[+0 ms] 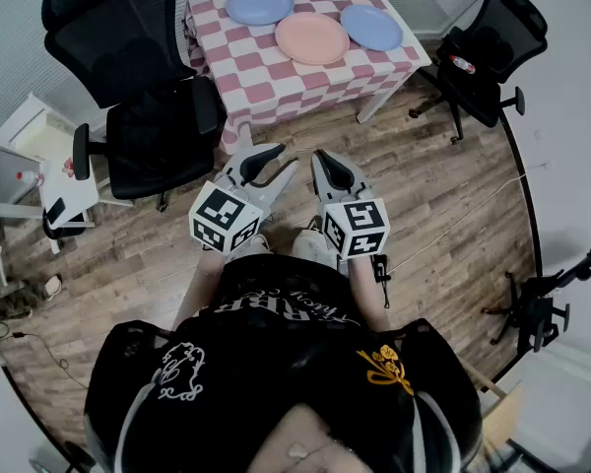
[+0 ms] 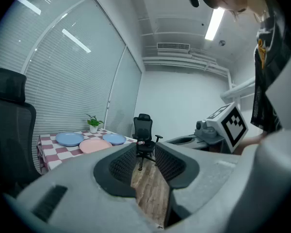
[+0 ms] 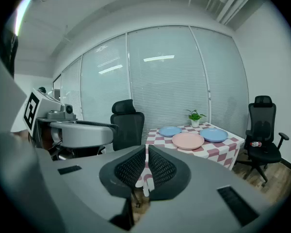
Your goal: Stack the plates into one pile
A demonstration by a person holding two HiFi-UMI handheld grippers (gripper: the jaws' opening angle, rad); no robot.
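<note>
**A:** Where are the plates?

**B:** The head view shows them on the checked tabletop [image 1: 266, 72]. A pink plate [image 1: 312, 37] lies in the middle, with a blue plate [image 1: 259, 4] to one side and a second blue plate [image 1: 371, 27] to the other. Each lies flat on the cloth, and none sits on another. Both claws are well apart from them, above the wooden floor [image 1: 443, 195].

**A:** What do the gripper views add?

**B:** They show a potted plant [image 3: 196, 116] standing upright behind the plates, which the head view cuts off at its top edge. The left gripper view has the plates off to its left and looks straight at a black office chair [image 2: 144, 132] across the room. The right gripper view has the tabletop just right of centre. Only the head view shows the two claws side by side in front of the person, with a large black chair [image 1: 128, 67] between them and the tabletop's left end.

**A:** And the claws?

**B:** The left claw [image 2: 146, 149] has its jaws a little apart. Only floor and the far chair show through the gap, so it holds nothing. The right claw [image 3: 147, 152] has its jaws together at the tips. It is empty and touches nothing.
</note>
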